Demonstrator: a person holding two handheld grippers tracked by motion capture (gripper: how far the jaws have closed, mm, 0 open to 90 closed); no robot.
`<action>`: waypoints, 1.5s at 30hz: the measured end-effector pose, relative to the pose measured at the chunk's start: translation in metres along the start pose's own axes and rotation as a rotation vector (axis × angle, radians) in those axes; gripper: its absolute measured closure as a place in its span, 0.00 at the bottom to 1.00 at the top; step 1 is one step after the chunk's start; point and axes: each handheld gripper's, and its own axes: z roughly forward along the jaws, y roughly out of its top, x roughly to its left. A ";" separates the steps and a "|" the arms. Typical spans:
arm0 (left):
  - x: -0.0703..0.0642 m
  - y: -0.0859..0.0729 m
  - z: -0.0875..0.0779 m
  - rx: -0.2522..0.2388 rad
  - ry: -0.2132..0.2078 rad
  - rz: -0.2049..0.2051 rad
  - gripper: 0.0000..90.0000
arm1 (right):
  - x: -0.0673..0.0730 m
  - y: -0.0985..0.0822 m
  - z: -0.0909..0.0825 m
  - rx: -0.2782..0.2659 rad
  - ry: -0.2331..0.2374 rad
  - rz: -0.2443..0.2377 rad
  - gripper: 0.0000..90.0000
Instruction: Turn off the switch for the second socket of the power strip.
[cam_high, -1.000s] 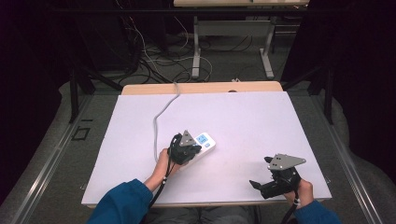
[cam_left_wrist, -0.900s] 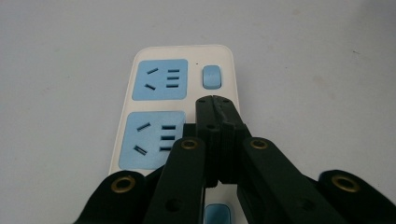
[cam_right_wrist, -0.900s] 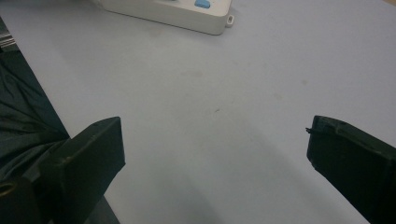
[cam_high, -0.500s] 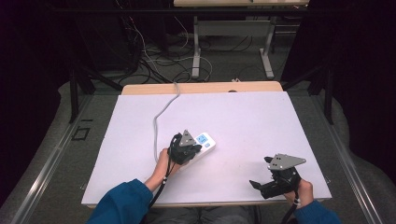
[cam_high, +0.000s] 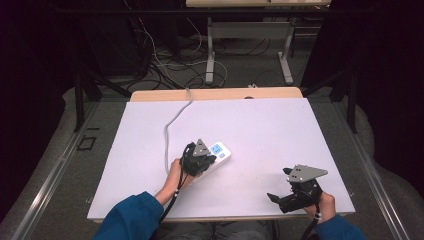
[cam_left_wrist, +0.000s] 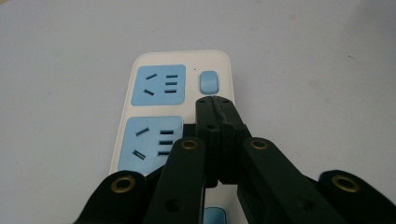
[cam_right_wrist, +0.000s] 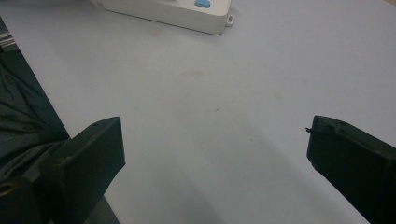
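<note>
A white power strip (cam_high: 220, 151) with blue socket faces lies near the table's middle, and its grey cord (cam_high: 172, 122) runs to the far edge. My left gripper (cam_high: 205, 160) hovers over the strip. In the left gripper view its jaws are shut together with nothing between them, and the tips (cam_left_wrist: 215, 100) sit just short of the blue switch (cam_left_wrist: 208, 81) on the power strip (cam_left_wrist: 140, 116); I cannot tell if they touch it. My right gripper (cam_high: 278, 198) rests at the front right, jaws wide open and empty (cam_right_wrist: 215, 144). One end of the power strip (cam_right_wrist: 168, 13) shows beyond it.
The white tabletop (cam_high: 270, 130) has bare room right of the strip and behind it. Its front edge runs close below the right gripper, with dark cloth (cam_right_wrist: 23, 126) beyond. Table legs and tangled cables (cam_high: 170, 70) lie on the floor past the far edge.
</note>
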 end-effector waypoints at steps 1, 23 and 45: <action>0.000 0.000 0.000 0.000 0.000 0.000 1.00 | 0.000 0.000 0.000 -0.006 -0.001 0.001 0.04; 0.008 0.011 -0.020 -0.083 0.016 -0.039 1.00 | 0.001 0.000 0.000 -0.013 -0.004 0.009 0.04; 0.012 0.013 -0.032 -0.026 0.058 -0.050 0.21 | 0.002 0.000 0.000 -0.013 -0.011 0.008 0.04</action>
